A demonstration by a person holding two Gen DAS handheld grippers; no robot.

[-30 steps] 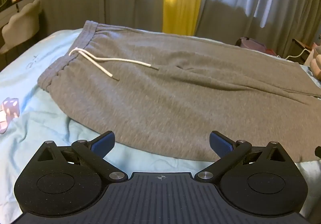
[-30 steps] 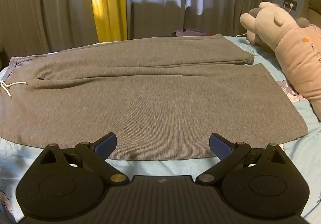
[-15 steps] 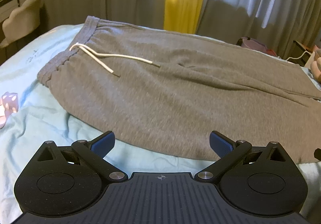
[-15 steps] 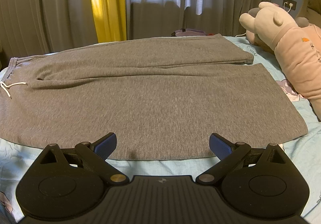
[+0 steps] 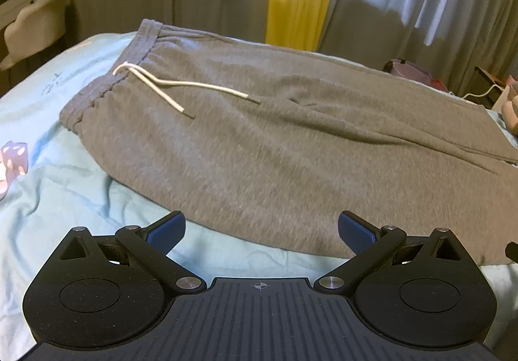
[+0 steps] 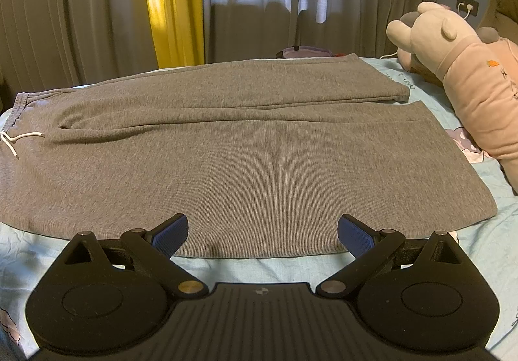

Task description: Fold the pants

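- The grey pants point(image 6: 226, 147) lie flat on the bed point(image 6: 485, 231), long axis running left to right across both views, waistband point(image 5: 106, 85) at the left end and leg cuffs point(image 6: 401, 95) at the right.
- The two legs lie side by side, the nearer one broader in view; a white drawstring point(image 5: 181, 85) trails from the waistband onto the front of the pants.
- In the left wrist view the pants' right end is cut off by the frame edge.
- The left claw point(image 5: 261, 233) hovers at the pants' near edge, fingers spread wide, holding nothing.
- The right claw point(image 6: 263, 233) is likewise spread and empty, over the pants' near hem.
- Right of the cuffs lies a plush toy point(image 6: 459, 76); behind the pants hang curtains point(image 6: 174, 5).
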